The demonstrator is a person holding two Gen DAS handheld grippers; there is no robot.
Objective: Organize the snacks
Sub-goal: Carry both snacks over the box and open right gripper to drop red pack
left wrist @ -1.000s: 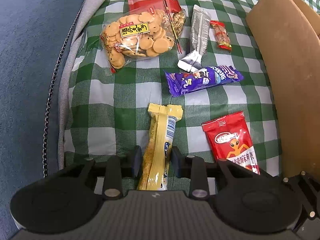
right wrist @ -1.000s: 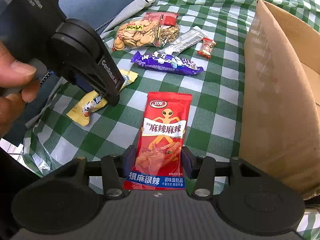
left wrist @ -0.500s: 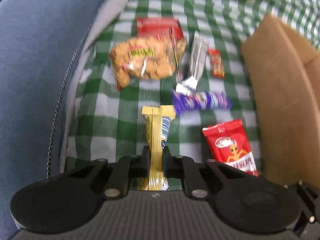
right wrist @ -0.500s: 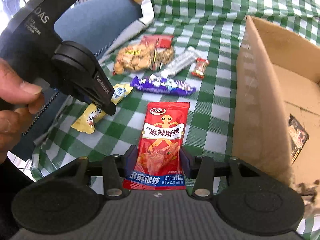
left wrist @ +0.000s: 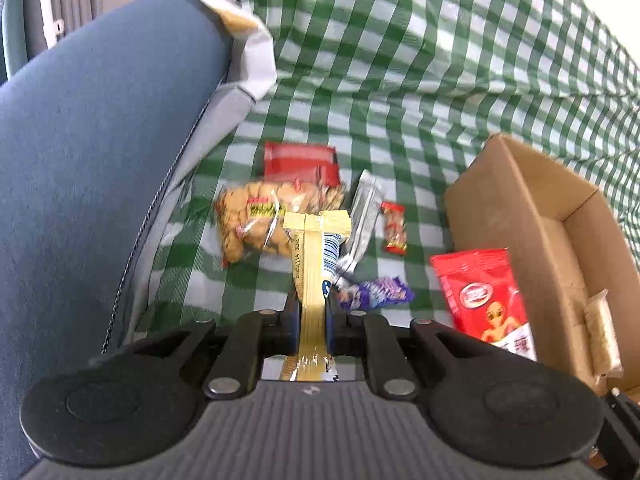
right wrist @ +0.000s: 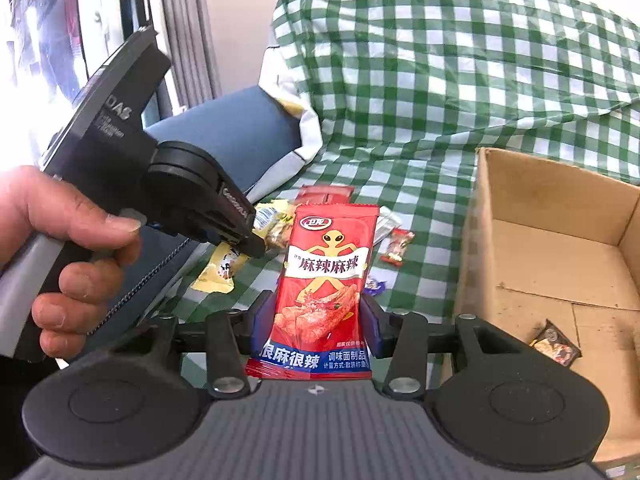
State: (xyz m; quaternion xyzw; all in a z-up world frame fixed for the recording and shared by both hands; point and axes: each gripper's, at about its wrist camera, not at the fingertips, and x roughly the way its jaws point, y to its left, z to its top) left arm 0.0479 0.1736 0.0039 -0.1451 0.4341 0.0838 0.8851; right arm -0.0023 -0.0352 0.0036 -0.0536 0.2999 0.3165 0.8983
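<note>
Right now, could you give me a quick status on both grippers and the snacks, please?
Left gripper shut on yellow snack bar. Right gripper shut on red spicy snack packet. Cardboard box open at right, nothing blocking it.

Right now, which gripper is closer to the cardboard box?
Right. The right gripper, clamping the red packet, sits beside the cardboard box; the left gripper, holding the yellow bar, is farther away.

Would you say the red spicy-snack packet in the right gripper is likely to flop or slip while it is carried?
The red packet stands nearly flat above the right gripper, so probably fairly stiff. Its film looks glossy, so perhaps slippery. It looks thin, so likely light.
</note>
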